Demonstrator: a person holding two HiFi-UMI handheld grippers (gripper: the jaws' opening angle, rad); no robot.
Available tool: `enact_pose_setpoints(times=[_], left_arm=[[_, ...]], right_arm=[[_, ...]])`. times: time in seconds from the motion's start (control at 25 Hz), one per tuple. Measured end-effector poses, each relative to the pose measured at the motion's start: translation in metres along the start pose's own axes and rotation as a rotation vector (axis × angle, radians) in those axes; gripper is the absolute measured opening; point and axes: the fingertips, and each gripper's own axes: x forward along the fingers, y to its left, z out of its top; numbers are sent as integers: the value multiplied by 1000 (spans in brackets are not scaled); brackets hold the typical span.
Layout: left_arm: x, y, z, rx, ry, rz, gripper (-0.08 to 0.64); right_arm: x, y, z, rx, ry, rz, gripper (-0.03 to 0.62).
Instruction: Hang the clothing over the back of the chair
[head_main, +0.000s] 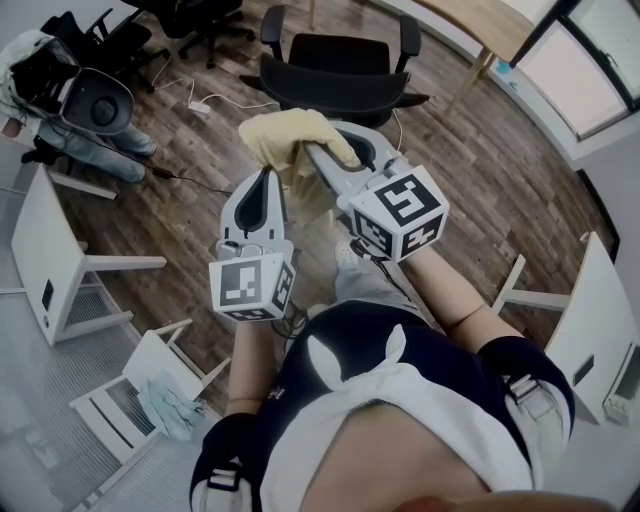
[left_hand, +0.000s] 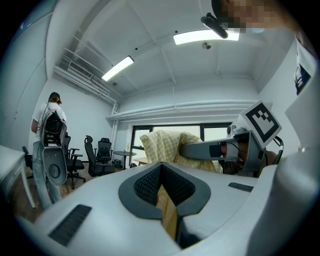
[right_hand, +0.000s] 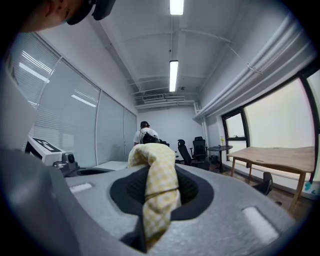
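A pale yellow checked garment (head_main: 292, 135) hangs bunched in the air between my two grippers, in front of a black office chair (head_main: 335, 70) on the wooden floor. In the head view my left gripper (head_main: 267, 175) grips its lower left part and my right gripper (head_main: 314, 152) grips it higher up. In the left gripper view the jaws (left_hand: 161, 174) are shut on a fold of the cloth (left_hand: 166, 142), with the right gripper (left_hand: 220, 150) beside it. In the right gripper view the jaws (right_hand: 159, 186) are shut on a rolled band of the garment (right_hand: 156, 165).
A person (head_main: 85, 105) with a backpack stands at the far left among other black chairs (left_hand: 102, 152). White tables (head_main: 45, 250) flank me, a white chair (head_main: 140, 390) holding a light cloth sits at lower left, and a wooden table (head_main: 490, 25) stands beyond the black chair.
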Motion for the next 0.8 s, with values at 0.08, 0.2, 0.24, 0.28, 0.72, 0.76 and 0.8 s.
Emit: enact_pose_setpoints(times=[0.08, 0.2, 0.24, 0.28, 0.72, 0.76, 0.8], left_arm=[[4, 1, 1, 1, 3, 7, 6], [8, 2, 0, 2, 5, 11, 6], [10, 3, 0, 3, 5, 13, 6], [12, 3, 0, 4, 6, 14, 6], [32, 2, 5, 7, 0, 28, 6], [34, 1, 5, 8, 0, 30, 6], [35, 0, 5, 10, 0, 32, 6]], right_arm=[[3, -6, 3, -2, -1, -1, 74], [7, -13, 6, -4, -7, -4, 74], [8, -15, 8, -5, -10, -3, 74], [10, -17, 10, -8, -13, -2, 74], [22, -33, 38, -52, -58, 29, 74], [23, -34, 40, -57, -61, 33, 74], [23, -36, 42, -61, -64, 36, 74]])
